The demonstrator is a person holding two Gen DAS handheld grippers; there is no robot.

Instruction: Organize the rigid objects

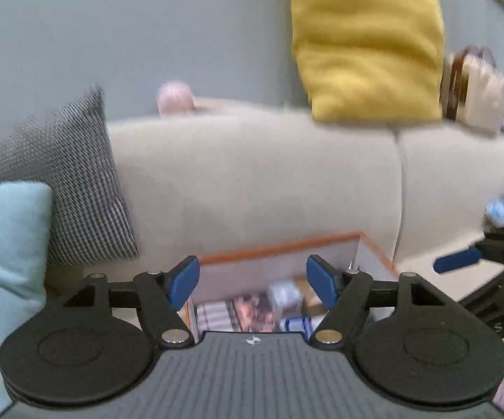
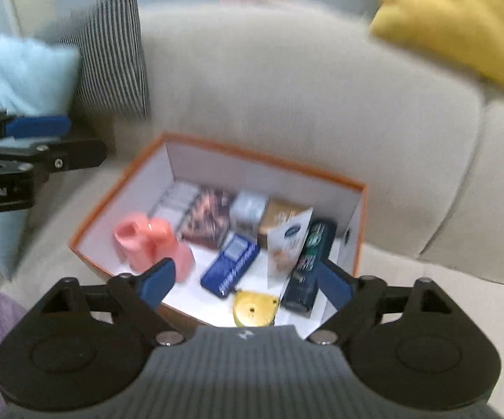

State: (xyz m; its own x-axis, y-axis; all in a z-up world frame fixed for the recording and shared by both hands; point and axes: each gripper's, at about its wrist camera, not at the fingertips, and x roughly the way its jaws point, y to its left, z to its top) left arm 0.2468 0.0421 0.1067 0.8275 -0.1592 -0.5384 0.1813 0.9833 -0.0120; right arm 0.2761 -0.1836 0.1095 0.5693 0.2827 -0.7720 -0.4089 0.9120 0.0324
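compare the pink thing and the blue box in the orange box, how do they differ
The pink thing is rounded and stands by the left wall of the orange box; the blue box is flat, rectangular and lies tilted near the middle. The pink thing is plain, the blue box printed. Both sit inside, touched by neither gripper.

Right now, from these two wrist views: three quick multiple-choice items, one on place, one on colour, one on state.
1. Where does the orange-rimmed box sit?
A. on the sofa seat
B. on a shelf
C. on the floor

2. What colour is the pillow on the sofa back?
A. red
B. yellow
C. green

3. How are the right tongs?
A. shut on the pink item
B. shut, empty
C. open, empty

Answers: 1 A, beige cushion surrounds the box. 2 B, clearly yellow. 3 C, blue pads spread apart, nothing pinched; pink item lies in the box.
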